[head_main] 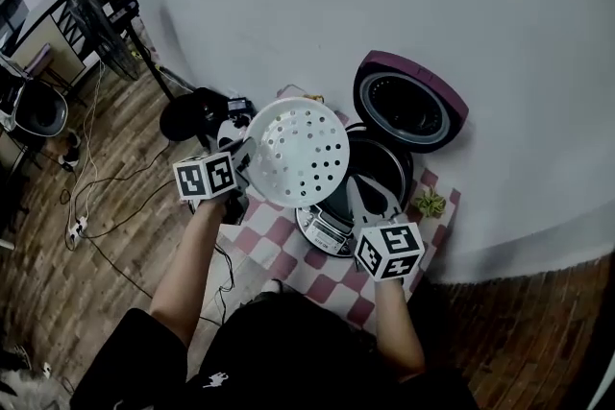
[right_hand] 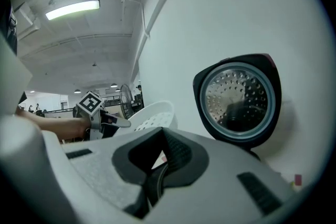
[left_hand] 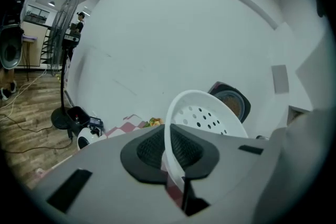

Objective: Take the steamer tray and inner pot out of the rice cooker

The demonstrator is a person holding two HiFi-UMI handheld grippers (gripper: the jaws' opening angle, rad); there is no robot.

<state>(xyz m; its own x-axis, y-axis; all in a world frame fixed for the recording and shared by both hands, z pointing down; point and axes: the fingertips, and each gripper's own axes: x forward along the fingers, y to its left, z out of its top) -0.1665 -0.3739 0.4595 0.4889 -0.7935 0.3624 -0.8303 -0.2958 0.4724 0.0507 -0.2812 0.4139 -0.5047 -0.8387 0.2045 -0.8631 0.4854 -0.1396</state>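
Observation:
A white steamer tray (head_main: 300, 154) with round holes hangs tilted in the air, to the left of and above the rice cooker (head_main: 332, 228). My left gripper (head_main: 252, 155) is shut on the tray's left rim. In the left gripper view that rim (left_hand: 169, 128) runs between the pads. The cooker's lid (head_main: 411, 103) stands open against the wall. The dark inner pot (head_main: 382, 166) sits in the cooker. My right gripper (head_main: 371, 199) is at the pot's near rim, shut, and a thin dark curved rim (right_hand: 156, 178) shows pinched between its pads.
The cooker stands on a red-and-white checked cloth (head_main: 288, 240) by a white wall. A small green plant (head_main: 430, 203) sits right of it. A fan's black base (head_main: 190, 116), a small white device (head_main: 231, 132) and cables (head_main: 106, 216) lie to the left on the wooden floor.

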